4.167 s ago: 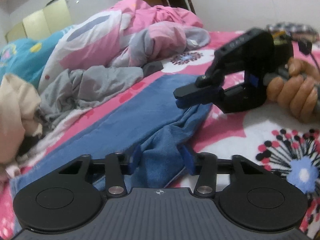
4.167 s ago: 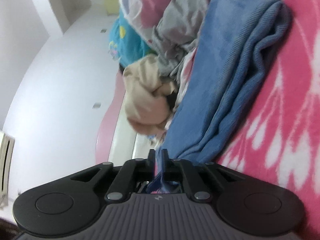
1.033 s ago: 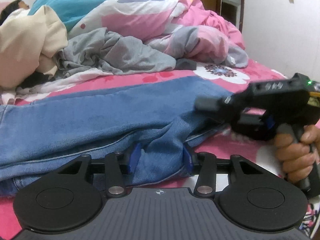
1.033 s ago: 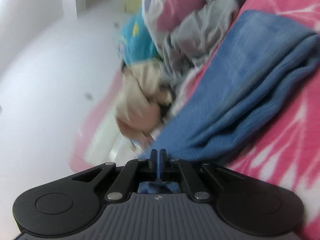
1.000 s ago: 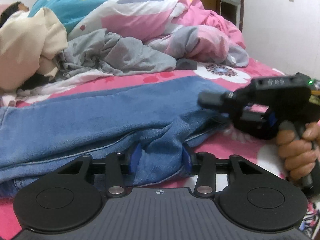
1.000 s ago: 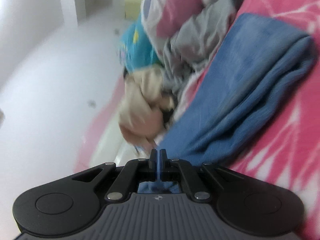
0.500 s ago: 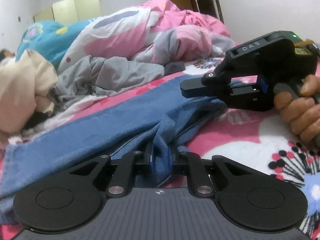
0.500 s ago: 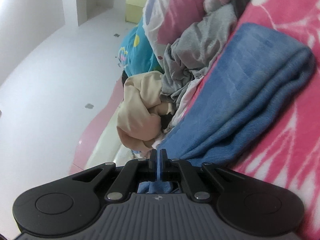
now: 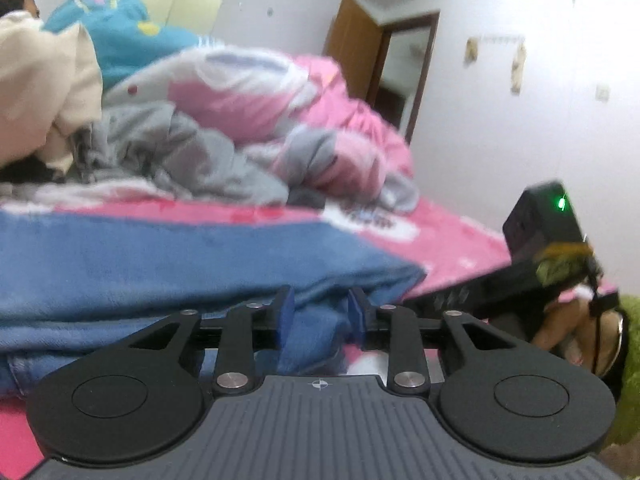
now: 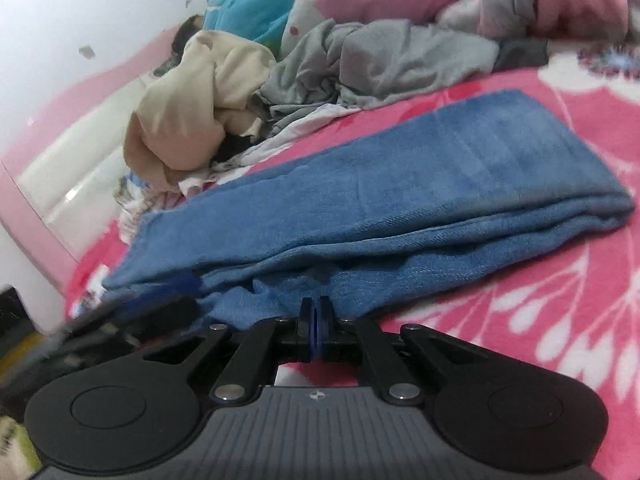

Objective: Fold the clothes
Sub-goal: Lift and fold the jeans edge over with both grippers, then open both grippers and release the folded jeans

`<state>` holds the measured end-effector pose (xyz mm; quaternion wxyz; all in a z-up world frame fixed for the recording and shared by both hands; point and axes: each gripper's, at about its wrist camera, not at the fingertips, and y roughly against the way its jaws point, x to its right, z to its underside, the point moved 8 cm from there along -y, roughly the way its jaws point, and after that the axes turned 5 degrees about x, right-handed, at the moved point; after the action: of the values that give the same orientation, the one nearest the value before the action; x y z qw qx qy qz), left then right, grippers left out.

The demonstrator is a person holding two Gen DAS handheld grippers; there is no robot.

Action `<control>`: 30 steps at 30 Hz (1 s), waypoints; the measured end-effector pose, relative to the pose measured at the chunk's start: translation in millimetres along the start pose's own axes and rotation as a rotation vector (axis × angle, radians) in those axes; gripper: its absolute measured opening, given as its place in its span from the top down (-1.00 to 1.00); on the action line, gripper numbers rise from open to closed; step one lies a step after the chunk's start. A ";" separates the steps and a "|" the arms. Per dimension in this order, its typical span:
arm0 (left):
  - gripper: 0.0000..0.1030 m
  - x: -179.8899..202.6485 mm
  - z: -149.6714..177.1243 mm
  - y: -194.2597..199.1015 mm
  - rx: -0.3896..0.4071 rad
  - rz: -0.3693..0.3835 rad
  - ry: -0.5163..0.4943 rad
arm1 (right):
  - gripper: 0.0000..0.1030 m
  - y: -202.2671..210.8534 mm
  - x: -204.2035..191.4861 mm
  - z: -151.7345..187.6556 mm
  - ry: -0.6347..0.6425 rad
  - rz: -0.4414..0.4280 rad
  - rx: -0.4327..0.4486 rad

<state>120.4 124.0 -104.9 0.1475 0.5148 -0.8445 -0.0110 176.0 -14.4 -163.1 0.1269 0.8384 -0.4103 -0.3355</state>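
Blue jeans (image 9: 168, 264) lie folded lengthwise on the pink flowered bed (image 9: 452, 248); they also show in the right wrist view (image 10: 420, 200). My left gripper (image 9: 320, 312) has its jaws apart, with a bunch of denim lying between them. My right gripper (image 10: 315, 320) has its jaws pressed together at the near edge of the jeans, pinching the denim. In the left wrist view the right gripper's body (image 9: 540, 264) is at the right. In the right wrist view the left gripper (image 10: 132, 312) shows blurred at the lower left.
A heap of clothes lies at the back: a beige garment (image 10: 192, 108), grey clothes (image 10: 380, 64), a pink and white quilt (image 9: 248, 92) and a teal item (image 9: 116, 24). A white wall and a brown door (image 9: 360, 52) stand behind. The pink headboard (image 10: 48, 184) is at left.
My left gripper's jaws have opened from their grip on the denim. Both grippers have swung to a lower angle by the jeans' near edge, and the right gripper stays shut.
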 end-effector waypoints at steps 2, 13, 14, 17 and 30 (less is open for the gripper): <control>0.36 -1.1 -4.7 3.2 0.027 -0.016 -0.005 | 1.00 5.4 -11.2 0.7 0.104 0.076 0.007; -0.06 -67.3 -13.4 11.2 0.040 -0.362 0.167 | 0.96 -11.3 -49.1 -44.3 0.325 0.287 0.196; -0.07 -70.4 -13.7 10.8 0.039 -0.369 0.174 | 0.95 -25.6 -39.4 -30.6 0.313 0.308 0.116; -0.09 -69.5 -13.4 9.0 0.028 -0.393 0.146 | 0.95 -30.2 -30.4 -14.3 0.312 0.316 0.129; -0.17 -66.5 -7.0 6.6 -0.002 -0.447 0.110 | 0.93 -29.0 -23.8 -14.8 0.251 0.281 0.144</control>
<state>144.9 186.1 -112.9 0.1878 0.6888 -0.7000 -0.0162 192.9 21.3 -155.4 0.1622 0.8152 -0.5270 -0.1771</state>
